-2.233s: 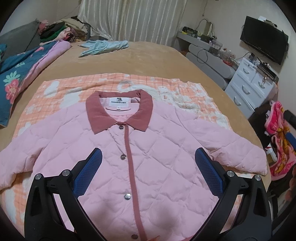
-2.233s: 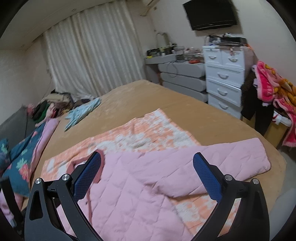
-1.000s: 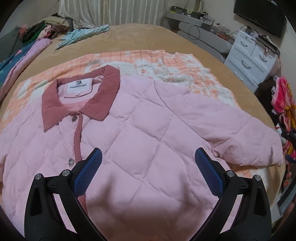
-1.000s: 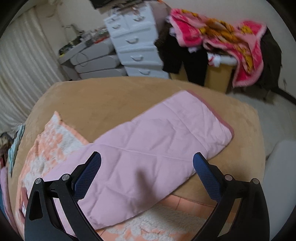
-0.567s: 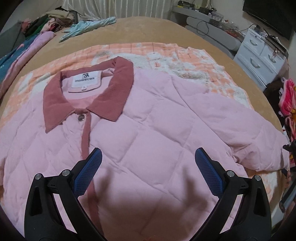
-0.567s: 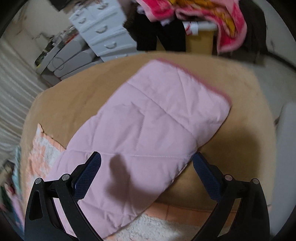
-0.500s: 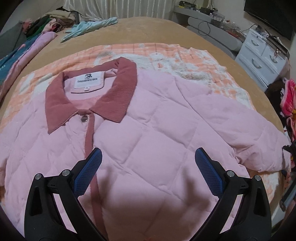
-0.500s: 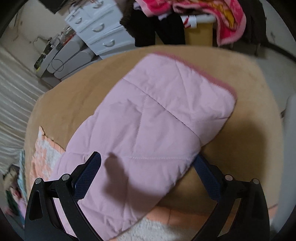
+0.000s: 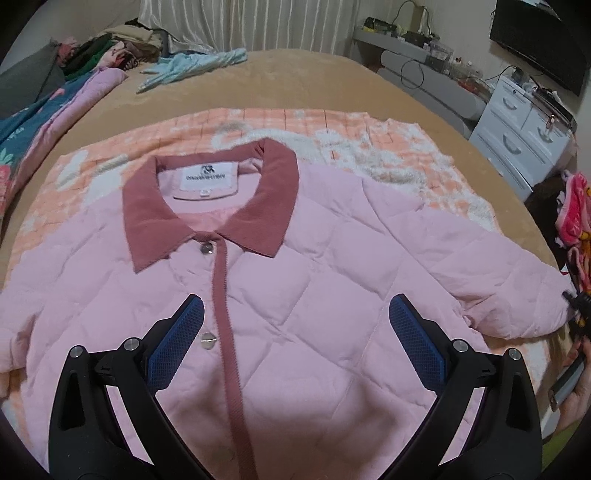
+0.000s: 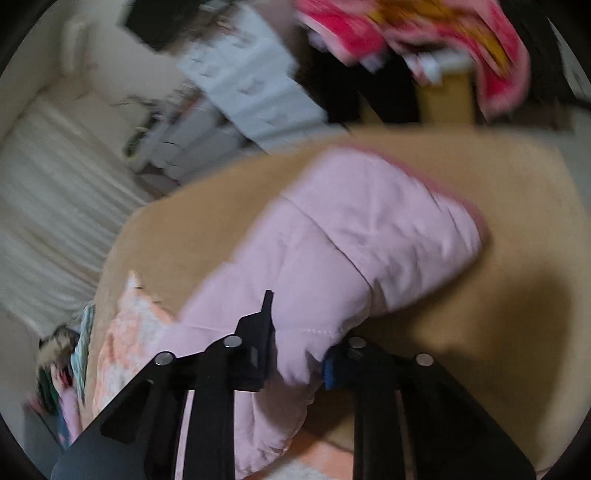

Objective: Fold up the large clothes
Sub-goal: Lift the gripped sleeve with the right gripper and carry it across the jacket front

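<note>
A pink quilted jacket (image 9: pixel 314 288) with a dusty-rose collar (image 9: pixel 210 206) lies face up and buttoned on the bed. My left gripper (image 9: pixel 295 301) hovers over its chest, open, with nothing between its blue pads. The jacket's right-hand sleeve (image 10: pixel 369 229) stretches toward the bed's edge. My right gripper (image 10: pixel 299 339) is closing on that sleeve near its lower edge, and pink fabric is bunched between the fingers. The right wrist view is blurred. In the left wrist view the right gripper (image 9: pixel 576 310) shows at the sleeve's end, with a hand (image 9: pixel 576 391) behind it.
An orange-and-white checked blanket (image 9: pixel 369 147) lies under the jacket on the tan bed cover (image 9: pixel 314 81). A light blue garment (image 9: pixel 192 64) and a clothes pile (image 9: pixel 110 48) sit at the far end. White drawers (image 9: pixel 524 136) and a pink-red blanket (image 10: pixel 424 33) stand beyond the bed's right side.
My right gripper went from wide open over the sleeve to closed on it, and the sleeve fabric has bunched up. The left gripper drifted a little over the jacket front, still open.
</note>
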Action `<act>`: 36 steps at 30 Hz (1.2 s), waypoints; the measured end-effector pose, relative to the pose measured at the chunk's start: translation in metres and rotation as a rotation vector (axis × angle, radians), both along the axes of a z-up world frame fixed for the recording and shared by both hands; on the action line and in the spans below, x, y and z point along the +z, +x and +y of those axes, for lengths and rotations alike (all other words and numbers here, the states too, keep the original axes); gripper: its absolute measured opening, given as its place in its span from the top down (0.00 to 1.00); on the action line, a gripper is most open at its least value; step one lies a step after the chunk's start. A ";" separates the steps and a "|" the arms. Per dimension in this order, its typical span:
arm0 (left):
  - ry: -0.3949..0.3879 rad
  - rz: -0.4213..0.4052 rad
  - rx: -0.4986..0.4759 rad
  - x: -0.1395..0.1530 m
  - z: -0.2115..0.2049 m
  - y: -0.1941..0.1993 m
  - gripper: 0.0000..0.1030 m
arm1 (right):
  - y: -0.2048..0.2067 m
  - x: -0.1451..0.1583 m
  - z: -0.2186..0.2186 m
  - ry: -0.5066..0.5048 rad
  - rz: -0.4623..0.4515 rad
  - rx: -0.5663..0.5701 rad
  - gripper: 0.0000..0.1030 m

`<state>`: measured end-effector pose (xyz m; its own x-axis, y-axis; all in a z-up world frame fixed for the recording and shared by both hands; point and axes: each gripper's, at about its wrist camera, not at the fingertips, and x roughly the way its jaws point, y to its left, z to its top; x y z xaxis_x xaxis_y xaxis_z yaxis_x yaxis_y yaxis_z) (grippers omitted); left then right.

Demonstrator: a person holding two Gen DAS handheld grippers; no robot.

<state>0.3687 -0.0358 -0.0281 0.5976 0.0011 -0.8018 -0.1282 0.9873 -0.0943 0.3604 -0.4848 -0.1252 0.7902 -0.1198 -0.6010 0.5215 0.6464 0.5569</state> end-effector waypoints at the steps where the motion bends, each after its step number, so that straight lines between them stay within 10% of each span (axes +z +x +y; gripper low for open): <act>1: 0.001 -0.004 -0.004 0.004 0.000 -0.002 0.09 | -0.003 0.010 0.005 -0.023 -0.031 0.021 0.83; 12: -0.023 -0.068 0.031 0.063 0.027 -0.024 0.09 | -0.014 0.125 0.108 -0.358 -0.259 0.275 0.85; 36: -0.077 -0.192 0.023 0.126 0.093 -0.066 0.09 | -0.010 0.230 0.272 -0.567 -0.340 0.637 0.85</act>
